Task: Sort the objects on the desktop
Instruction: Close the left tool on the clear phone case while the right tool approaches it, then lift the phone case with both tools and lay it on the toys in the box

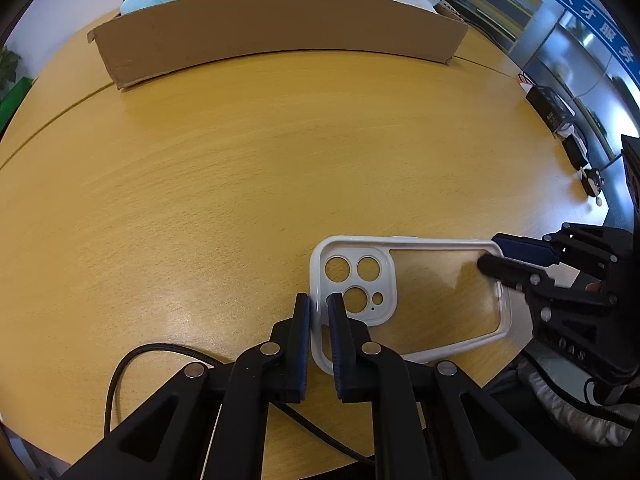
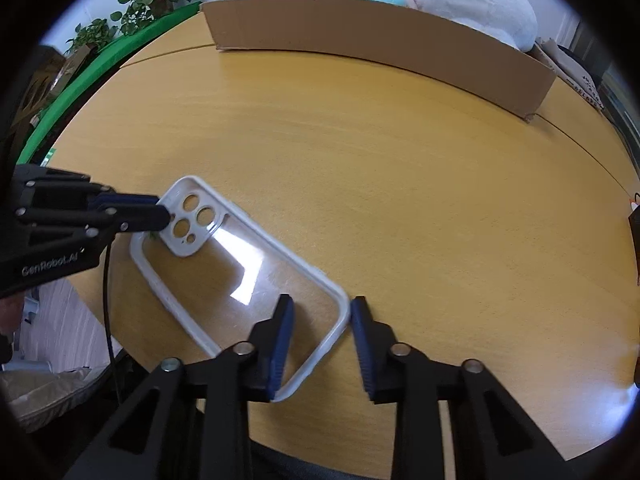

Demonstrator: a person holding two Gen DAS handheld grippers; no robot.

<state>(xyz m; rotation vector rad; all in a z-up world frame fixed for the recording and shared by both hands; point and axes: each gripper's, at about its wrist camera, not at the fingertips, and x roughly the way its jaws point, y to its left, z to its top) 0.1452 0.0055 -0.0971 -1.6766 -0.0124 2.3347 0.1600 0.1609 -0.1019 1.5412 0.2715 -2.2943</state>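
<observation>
Phone case (image 1: 408, 300), clear-backed with a white rim, lies near the front edge of the bench (image 1: 240, 160), pinched at both ends. The left claw (image 1: 319, 308) is closed on the rim beside the camera cut-outs, one finger outside and one inside. The right claw (image 2: 320, 306) straddles the rim at the opposite short end; its own view shows a slight gap at the outer pad, yet from the left view its fingers look clamped on that end, so I judge it closed on the case.

To do this step well, both claws should rise together and level, since the soft rim may flex or slip from so thin a bite, then carry it toward the cardboard box (image 1: 280, 40) at the back.

Whether the case touches the bench is hard to tell. The box's inside is hidden; only plush toys (image 2: 472, 0) show above it.
</observation>
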